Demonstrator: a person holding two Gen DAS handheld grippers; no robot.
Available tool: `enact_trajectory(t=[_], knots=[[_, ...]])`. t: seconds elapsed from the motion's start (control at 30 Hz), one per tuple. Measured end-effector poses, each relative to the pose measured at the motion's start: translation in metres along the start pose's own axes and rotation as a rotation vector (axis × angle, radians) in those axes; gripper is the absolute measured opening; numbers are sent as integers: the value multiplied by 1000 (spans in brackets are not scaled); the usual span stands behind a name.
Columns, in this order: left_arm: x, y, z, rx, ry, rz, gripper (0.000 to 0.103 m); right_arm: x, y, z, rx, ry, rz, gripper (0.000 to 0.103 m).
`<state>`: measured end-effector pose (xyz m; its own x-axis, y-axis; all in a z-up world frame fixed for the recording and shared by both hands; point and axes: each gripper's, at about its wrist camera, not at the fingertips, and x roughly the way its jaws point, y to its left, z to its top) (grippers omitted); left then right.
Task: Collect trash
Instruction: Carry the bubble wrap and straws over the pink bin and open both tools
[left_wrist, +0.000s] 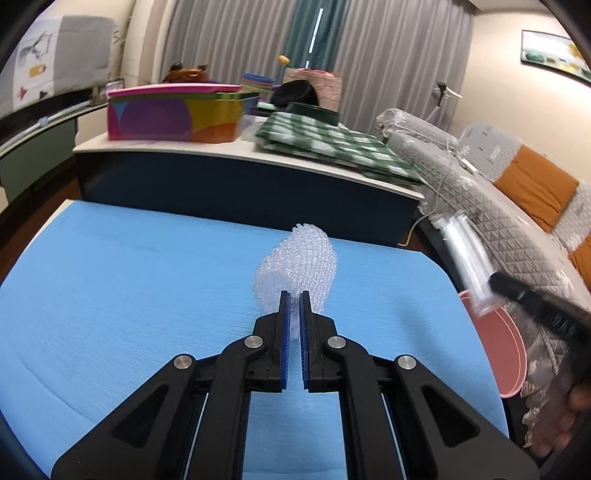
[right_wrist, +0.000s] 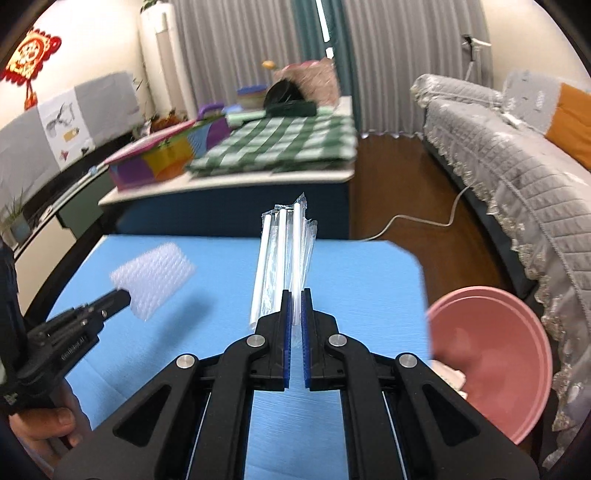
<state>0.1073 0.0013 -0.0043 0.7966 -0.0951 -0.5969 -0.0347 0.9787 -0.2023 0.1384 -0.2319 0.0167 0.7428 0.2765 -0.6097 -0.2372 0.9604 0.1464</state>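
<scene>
Right wrist: right tool (right_wrist: 295, 295) clamps wrapped straws (right_wrist: 284, 258) — pink basin (right_wrist: 509, 354) w/ white scrap (right_wrist: 448, 374).

lying folded on rear worktop (right_wrist: 229, 181): green checked cloth (right_wrist: 280, 144) | sitting beside it: multicoloured box (left_wrist: 177, 114) | draping sofa: grey quilted cover (right_wrist: 517, 177) | trailing across floor: white cable (right_wrist: 417, 221)

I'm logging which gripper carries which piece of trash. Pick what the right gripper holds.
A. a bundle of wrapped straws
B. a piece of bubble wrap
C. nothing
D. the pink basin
A: the right gripper is shut on the bundle of wrapped straws, while the bubble wrap sits in the left gripper.
</scene>
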Motion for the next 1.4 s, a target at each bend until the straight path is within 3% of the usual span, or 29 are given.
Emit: enact_trajectory(t=[0.43, 0.83, 1.4], knots=[[-14, -48, -2, 44, -13, -76, 5, -72, -74, 18, 38, -119, -98, 5], [-19, -86, -13, 97, -3, -106, 5, -92, -116, -6, 112, -154, -136, 5], [-13, -131, -18, 141, 23, -158, 5, -107, -158, -8, 193, -176, -201, 5]])
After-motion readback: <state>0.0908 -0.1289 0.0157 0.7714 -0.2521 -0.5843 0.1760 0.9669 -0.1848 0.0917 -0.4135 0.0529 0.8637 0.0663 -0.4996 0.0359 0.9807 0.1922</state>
